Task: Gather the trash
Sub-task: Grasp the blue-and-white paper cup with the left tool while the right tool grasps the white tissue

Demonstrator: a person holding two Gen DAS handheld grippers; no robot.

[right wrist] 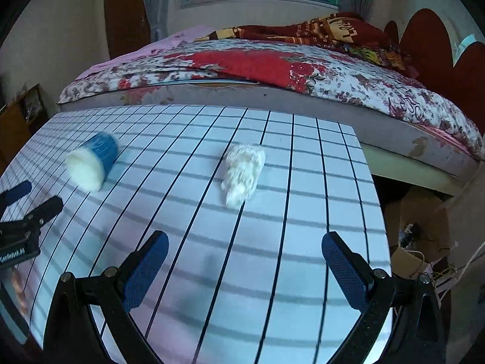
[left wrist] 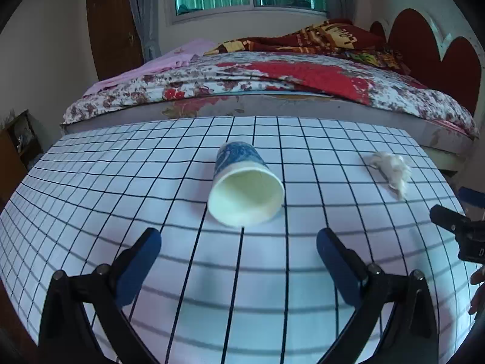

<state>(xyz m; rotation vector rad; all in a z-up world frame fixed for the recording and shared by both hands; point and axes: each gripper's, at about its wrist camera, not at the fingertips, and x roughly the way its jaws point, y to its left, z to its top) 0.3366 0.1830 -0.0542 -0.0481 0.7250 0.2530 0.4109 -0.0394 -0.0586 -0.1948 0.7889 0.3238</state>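
Nothing picked up yet, two bits of trash waiting on the table.

Up close, left gripper [left wrist: 239,251] spread wide with nothing in it, blue pads [left wrist: 142,264] apart, low over the checked table [left wrist: 91,200]. Same for right gripper [right wrist: 245,257]: wide open, holding nothing. A little farther out, paper cup [left wrist: 245,191] lying on its side, open mouth facing the left gripper, straight ahead and not touched. Off to the right of the cup and well apart from it, crumpled tissue [right wrist: 242,173], sitting straight ahead of the right gripper, not touched either. Behind the table, a bed [left wrist: 272,82] with a flowery cover. No bin or bag seen anywhere. Looks like the very start: both pieces yet to grab, then somewhere to drop them. Cup likely first for the left, tissue for the right.
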